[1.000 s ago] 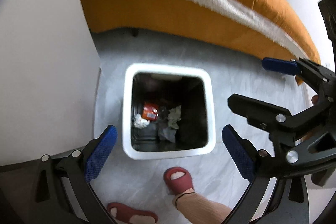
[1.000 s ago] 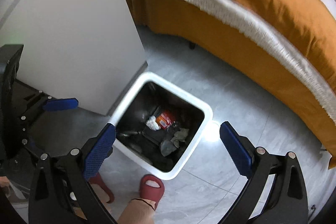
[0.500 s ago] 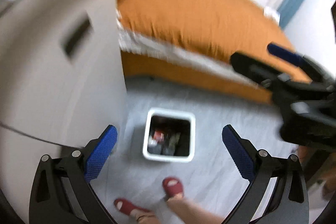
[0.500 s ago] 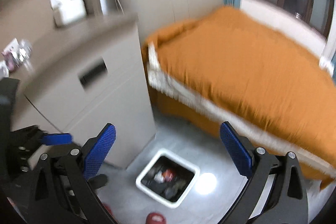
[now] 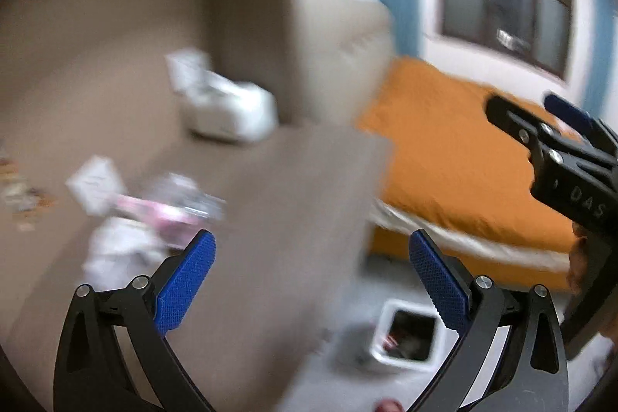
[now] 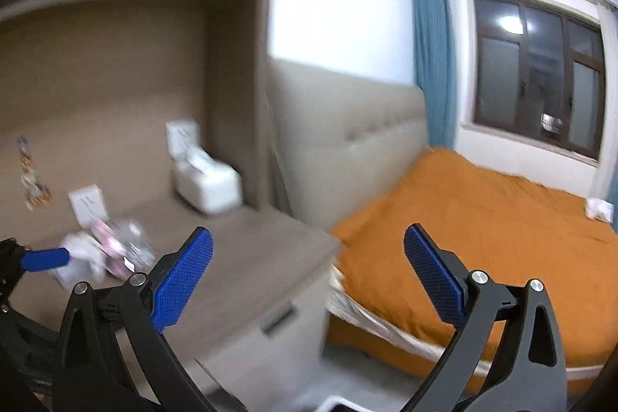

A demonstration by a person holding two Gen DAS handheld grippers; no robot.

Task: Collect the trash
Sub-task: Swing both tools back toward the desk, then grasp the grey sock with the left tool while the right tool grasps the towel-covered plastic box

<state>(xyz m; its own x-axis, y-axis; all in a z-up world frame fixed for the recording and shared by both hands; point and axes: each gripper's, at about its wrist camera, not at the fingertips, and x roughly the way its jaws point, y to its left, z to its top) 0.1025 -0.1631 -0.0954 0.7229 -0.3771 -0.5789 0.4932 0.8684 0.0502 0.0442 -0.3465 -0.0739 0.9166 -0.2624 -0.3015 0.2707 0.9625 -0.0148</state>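
Trash (image 6: 104,253) on nightstand (image 6: 247,250), ahead and left of both grippers. Left gripper (image 5: 311,282) nearer. Right gripper (image 6: 309,277) farther. Both wide apart, empty.

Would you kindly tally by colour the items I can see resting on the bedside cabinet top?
White: 3 (box-shaped holder, upright card, crumpled wad)
Pink and clear: 1 (wrapper)
Total: 4, though blur may hide smaller bits.
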